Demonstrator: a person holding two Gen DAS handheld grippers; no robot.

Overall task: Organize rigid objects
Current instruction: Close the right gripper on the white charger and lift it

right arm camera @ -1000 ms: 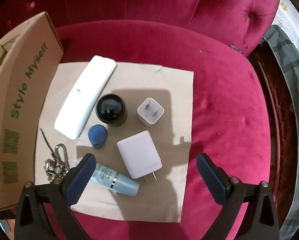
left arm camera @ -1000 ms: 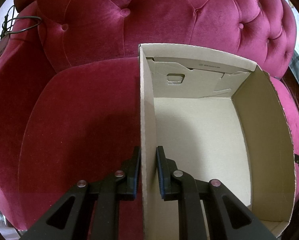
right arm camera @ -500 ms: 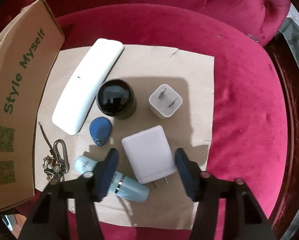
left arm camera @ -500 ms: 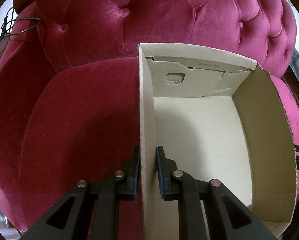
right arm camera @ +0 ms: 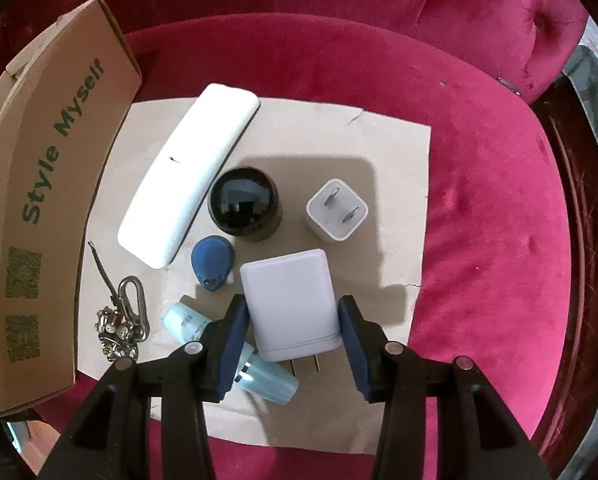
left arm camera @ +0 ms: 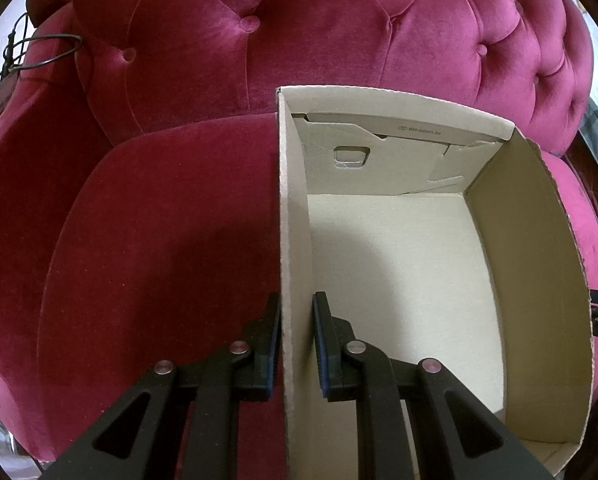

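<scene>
My left gripper is shut on the left wall of an open, empty cardboard box standing on a red velvet seat. A large white charger lies flat on a brown paper sheet, prongs toward the camera. My right gripper straddles it. Its jaws are closing, and both blue pads rest against the charger's sides. The box, printed "Style Myself", stands left of the sheet.
On the sheet lie a long white case, a black round object, a small white plug, a blue key fob, a pale blue tube and a keyring with carabiner. Tufted red backrest behind.
The right gripper's jaws went from wide open to closed in on the large white charger, and the camera came nearer to it. The left gripper and the box have not moved.
</scene>
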